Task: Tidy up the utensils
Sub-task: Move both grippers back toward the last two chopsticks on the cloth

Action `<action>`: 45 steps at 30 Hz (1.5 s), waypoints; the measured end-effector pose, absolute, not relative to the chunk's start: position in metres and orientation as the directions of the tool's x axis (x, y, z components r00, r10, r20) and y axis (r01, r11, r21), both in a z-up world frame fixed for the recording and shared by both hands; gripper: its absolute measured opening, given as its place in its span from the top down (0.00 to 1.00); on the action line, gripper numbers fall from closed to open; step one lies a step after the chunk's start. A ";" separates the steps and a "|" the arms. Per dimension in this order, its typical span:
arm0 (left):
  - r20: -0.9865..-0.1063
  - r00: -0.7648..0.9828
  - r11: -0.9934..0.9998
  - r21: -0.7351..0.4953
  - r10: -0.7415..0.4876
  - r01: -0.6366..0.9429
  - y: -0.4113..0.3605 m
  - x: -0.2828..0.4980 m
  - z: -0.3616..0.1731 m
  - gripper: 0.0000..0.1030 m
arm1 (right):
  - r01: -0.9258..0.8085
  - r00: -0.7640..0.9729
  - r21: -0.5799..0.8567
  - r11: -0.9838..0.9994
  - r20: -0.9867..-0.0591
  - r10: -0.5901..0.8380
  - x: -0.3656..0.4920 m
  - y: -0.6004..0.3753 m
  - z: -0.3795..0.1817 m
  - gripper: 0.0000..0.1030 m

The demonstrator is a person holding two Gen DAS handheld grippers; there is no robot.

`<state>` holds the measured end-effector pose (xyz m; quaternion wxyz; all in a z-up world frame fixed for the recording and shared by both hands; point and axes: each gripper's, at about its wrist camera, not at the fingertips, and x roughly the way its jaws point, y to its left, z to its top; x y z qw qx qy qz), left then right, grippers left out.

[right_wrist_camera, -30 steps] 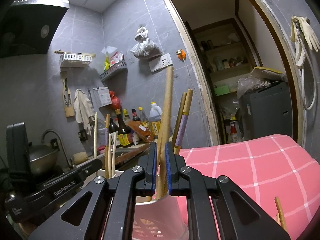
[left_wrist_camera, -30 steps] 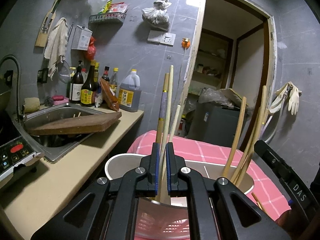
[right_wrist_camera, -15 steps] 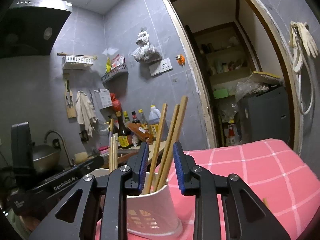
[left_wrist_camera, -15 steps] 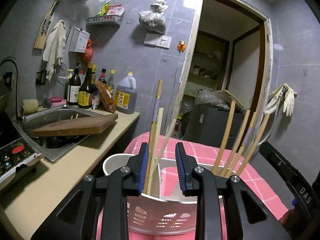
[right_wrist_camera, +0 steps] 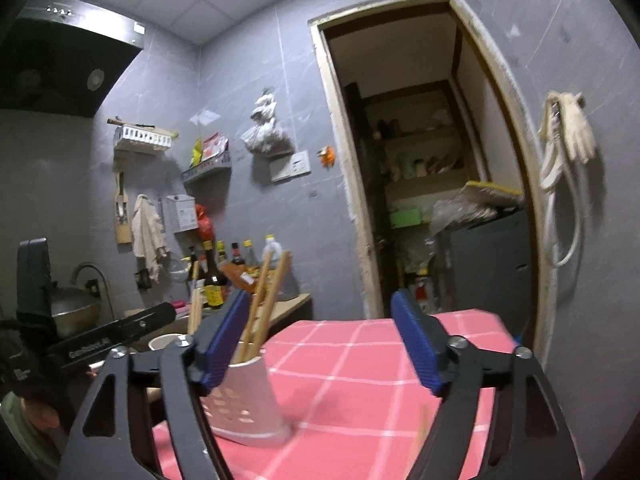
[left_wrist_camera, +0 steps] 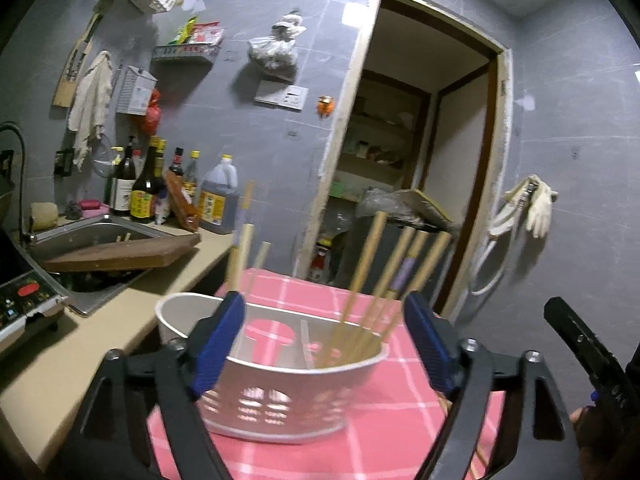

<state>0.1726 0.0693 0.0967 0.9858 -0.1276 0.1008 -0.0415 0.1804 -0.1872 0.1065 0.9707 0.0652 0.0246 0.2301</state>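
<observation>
A white perforated utensil holder stands on the pink checked cloth. Several wooden chopsticks lean in its right compartment, and a few more chopsticks stand at its left side. My left gripper is open and empty, just in front of the holder. In the right wrist view the holder sits low left with chopsticks sticking up. My right gripper is open and empty, to the right of the holder. A loose chopstick lies blurred on the cloth.
A counter runs along the left with a sink, a wooden board across it, and bottles at the wall. A doorway opens behind the table. The other gripper's body shows at right.
Both grippers let go of their chopsticks, which now stand in the holder. Both jaws opened wide and both grippers pulled back from the holder.
</observation>
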 end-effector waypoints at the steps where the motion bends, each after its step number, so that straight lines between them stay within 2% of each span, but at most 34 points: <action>1: -0.181 0.976 0.963 -0.262 -0.119 0.068 0.063 0.169 0.097 0.13 | -0.431 0.900 0.130 0.893 -0.013 0.436 0.175 -0.195 0.108 0.21; 3: -0.171 0.975 0.960 -0.264 -0.141 0.092 0.053 0.164 0.099 0.09 | -0.410 0.911 0.118 0.904 -0.004 0.413 0.167 -0.207 0.111 0.16; 7: -0.164 0.967 0.954 -0.262 -0.193 0.145 0.032 0.157 0.101 0.07 | -0.365 0.931 0.090 0.927 0.010 0.366 0.150 -0.229 0.116 0.00; 14: -0.180 0.949 0.947 -0.237 -0.261 0.215 -0.006 0.152 0.096 0.04 | -0.313 0.950 0.062 0.948 -0.002 0.313 0.134 -0.255 0.111 0.00; 21: -0.236 0.937 0.956 -0.206 -0.257 0.210 -0.028 0.154 0.080 0.04 | -0.295 0.951 0.051 0.954 -0.077 0.298 0.137 -0.265 0.096 0.00; 30: -0.342 0.916 0.970 -0.194 -0.208 0.148 -0.035 0.169 0.052 0.04 | -0.301 0.924 0.049 0.952 -0.231 0.304 0.157 -0.263 0.069 0.00; 37: -0.456 0.878 0.981 -0.180 -0.143 0.066 -0.032 0.188 0.030 0.04 | -0.304 0.843 0.025 0.952 -0.459 0.281 0.192 -0.249 0.042 0.00; 40: -0.493 0.862 0.984 -0.173 -0.121 0.040 -0.031 0.194 0.023 0.04 | -0.302 0.794 0.028 0.953 -0.545 0.268 0.208 -0.245 0.034 0.04; 45: -0.531 0.840 0.986 -0.166 -0.113 0.027 -0.030 0.198 0.013 0.04 | -0.312 0.710 0.032 0.949 -0.657 0.255 0.226 -0.242 0.017 0.16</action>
